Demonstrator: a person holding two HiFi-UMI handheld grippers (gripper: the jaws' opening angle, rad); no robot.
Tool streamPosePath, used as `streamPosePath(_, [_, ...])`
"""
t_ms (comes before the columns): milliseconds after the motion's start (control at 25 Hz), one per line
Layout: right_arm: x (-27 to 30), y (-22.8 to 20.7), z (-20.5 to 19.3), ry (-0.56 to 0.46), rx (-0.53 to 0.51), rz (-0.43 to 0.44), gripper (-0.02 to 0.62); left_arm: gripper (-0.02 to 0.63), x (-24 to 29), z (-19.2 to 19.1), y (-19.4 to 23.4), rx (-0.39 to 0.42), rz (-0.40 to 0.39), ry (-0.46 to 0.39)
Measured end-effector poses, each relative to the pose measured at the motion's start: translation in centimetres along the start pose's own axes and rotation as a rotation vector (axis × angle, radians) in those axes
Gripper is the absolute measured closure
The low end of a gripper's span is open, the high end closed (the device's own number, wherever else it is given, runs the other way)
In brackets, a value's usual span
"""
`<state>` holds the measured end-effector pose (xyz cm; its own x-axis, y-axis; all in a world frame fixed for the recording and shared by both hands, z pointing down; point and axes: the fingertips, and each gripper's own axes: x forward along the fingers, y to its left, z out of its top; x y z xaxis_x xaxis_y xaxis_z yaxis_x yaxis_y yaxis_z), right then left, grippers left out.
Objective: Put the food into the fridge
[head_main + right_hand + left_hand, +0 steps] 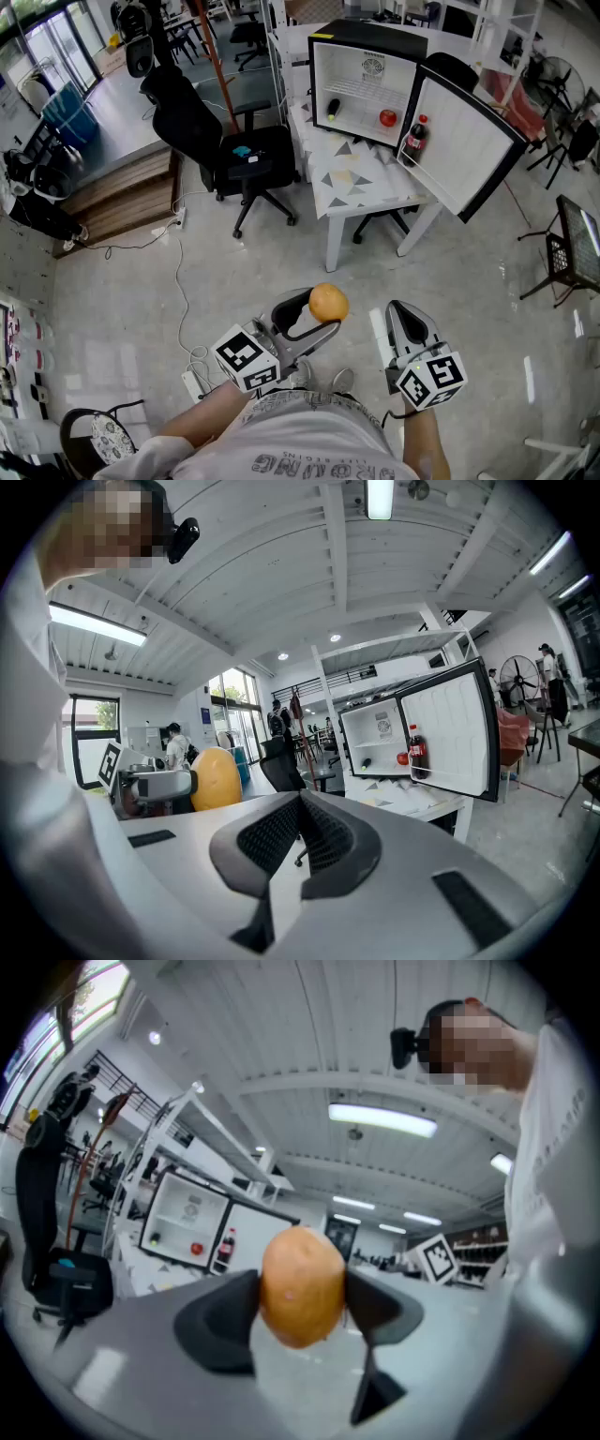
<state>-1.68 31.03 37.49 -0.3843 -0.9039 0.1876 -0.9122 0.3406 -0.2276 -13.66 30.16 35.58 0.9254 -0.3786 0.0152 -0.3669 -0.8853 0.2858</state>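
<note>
An orange [328, 303] sits clamped between the jaws of my left gripper [319, 314], held level in front of the person's chest; in the left gripper view the orange [301, 1285] fills the gap between both dark pads. My right gripper [405, 330] is beside it, jaws together with nothing between them; its pads [281, 836] meet in the right gripper view, where the orange [216, 778] shows at left. The small fridge [367, 80] stands open on a white table [361, 183] ahead, with a red fruit [388, 118] and a dark item [334, 108] inside and a cola bottle [415, 140] in the door.
A black office chair [234, 155] stands left of the table. The fridge door [469, 141] swings out to the right. A cable [183, 281] trails over the grey floor. A black wire stand [572, 248] is at the right edge.
</note>
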Motion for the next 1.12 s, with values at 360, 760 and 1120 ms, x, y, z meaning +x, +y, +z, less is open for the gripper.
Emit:
streamPosePath(360, [-0.1, -0.2, 0.0, -0.001, -0.007, 0.010, 0.594, 0.308, 0.3, -0.2, -0.2, 0.010, 0.004, 0.002])
streamPosePath(760, [-0.4, -1.2, 0.1, -0.006, -0.004, -0.006, 0.594, 0.308, 1.1, -0.3, -0.6, 0.017, 0.013, 0.007])
streamPosePath(1120, [-1.7, -2.6, 0.0, -0.010, 0.003, 0.013, 0.594, 0.308, 2.4, -0.9, -1.8, 0.018, 0.038, 0.005])
